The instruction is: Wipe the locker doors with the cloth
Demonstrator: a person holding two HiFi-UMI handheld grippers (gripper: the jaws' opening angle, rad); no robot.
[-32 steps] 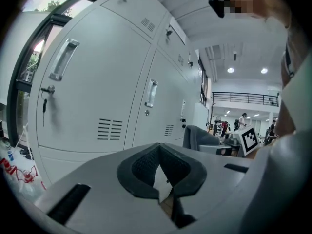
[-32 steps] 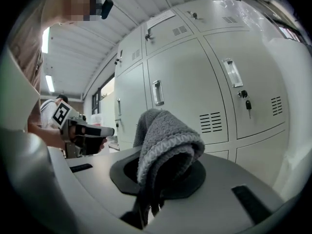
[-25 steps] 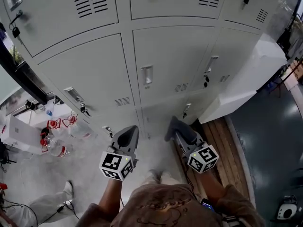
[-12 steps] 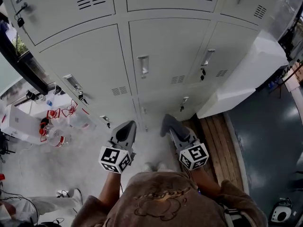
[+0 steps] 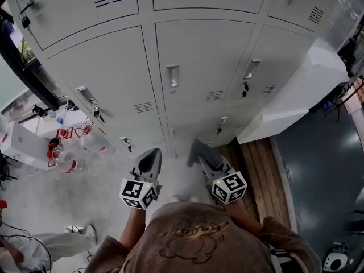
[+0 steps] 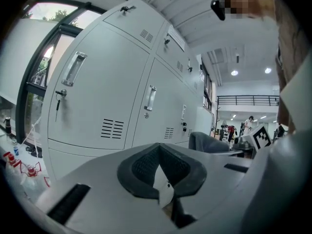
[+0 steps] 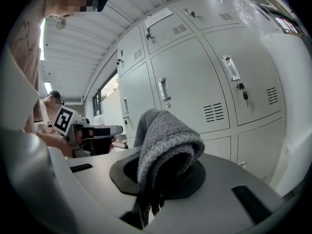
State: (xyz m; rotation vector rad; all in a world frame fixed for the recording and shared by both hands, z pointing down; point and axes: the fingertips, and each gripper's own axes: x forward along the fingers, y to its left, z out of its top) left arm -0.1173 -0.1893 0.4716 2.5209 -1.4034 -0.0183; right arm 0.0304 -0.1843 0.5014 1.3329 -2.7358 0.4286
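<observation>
**Cloth clamped in the right tool, short of the lockers**

At the bottom centre of the head view, two tools are held out side by side, each with its marker cube nearest the camera. The left tool [image 5: 149, 154] is seen just left of centre; its jaws are brought together, and nothing is carried between them. The right tool [image 5: 207, 161] is seen just right of centre, with its jaws closed on a grey cloth [image 5: 196, 149]. In the right gripper view the cloth [image 7: 165, 140] is shown folded over the jaw tips and standing up above them. The cloth is kept apart from the metal; no contact with any door is shown.

Beyond the tools, a pale floor [image 5: 108, 181] is seen, with a wooden platform [image 5: 263, 169] at lower right. At middle left, clear bottles [image 5: 63, 162] with red caps are gathered. The locker doors [image 5: 199, 61] fill the upper half of the frame, pale grey, with handles, vents and keys. A white wrapped block [image 5: 301, 90] is set against them at the right.
</observation>
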